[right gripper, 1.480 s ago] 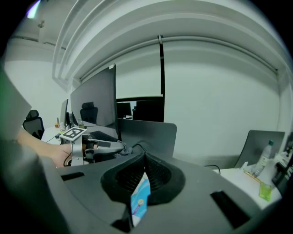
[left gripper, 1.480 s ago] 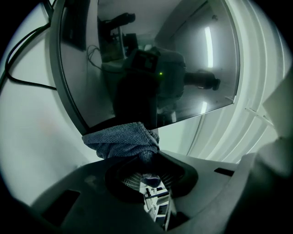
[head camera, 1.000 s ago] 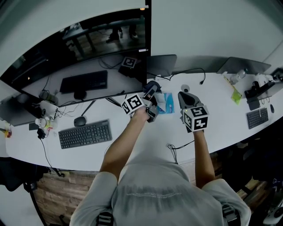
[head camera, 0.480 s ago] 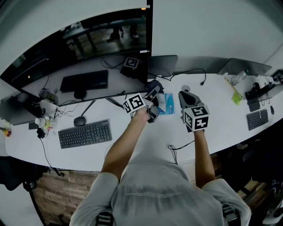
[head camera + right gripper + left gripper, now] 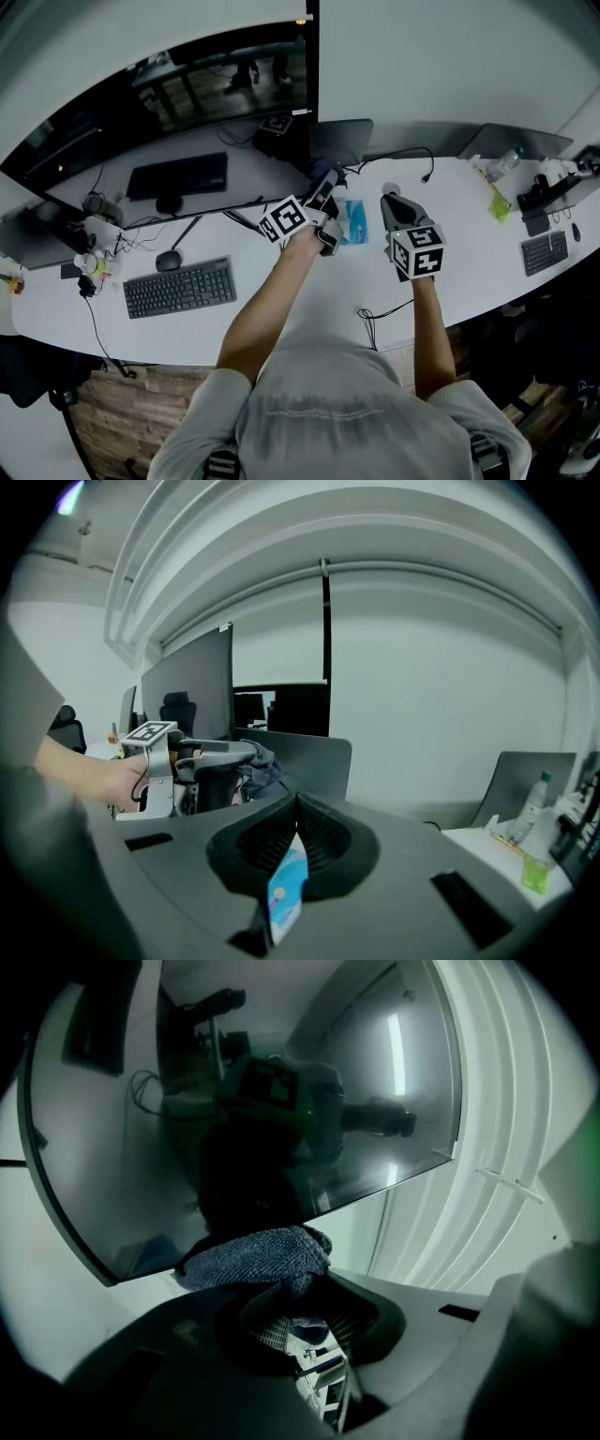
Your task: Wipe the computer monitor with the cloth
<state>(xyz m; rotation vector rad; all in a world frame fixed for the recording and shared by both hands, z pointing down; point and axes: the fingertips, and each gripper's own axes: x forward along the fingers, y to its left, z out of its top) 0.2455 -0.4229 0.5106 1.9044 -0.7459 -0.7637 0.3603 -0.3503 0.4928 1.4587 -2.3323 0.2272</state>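
Cloth (image 5: 258,1255) pinched in left claw (image 5: 326,187), bunched just ahead of tips, close up at monitor (image 5: 187,112) lower corner. Right claw (image 5: 394,204) pressed together, hovering over counter (image 5: 309,291), blue packet (image 5: 354,220) just left of it.

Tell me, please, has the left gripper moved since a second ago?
Yes, slightly: the left gripper with its cloth has edged up toward the monitor's lower right corner.

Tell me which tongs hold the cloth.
The left tongs: the grey cloth is pinched in them by the monitor; the right tongs hold none.
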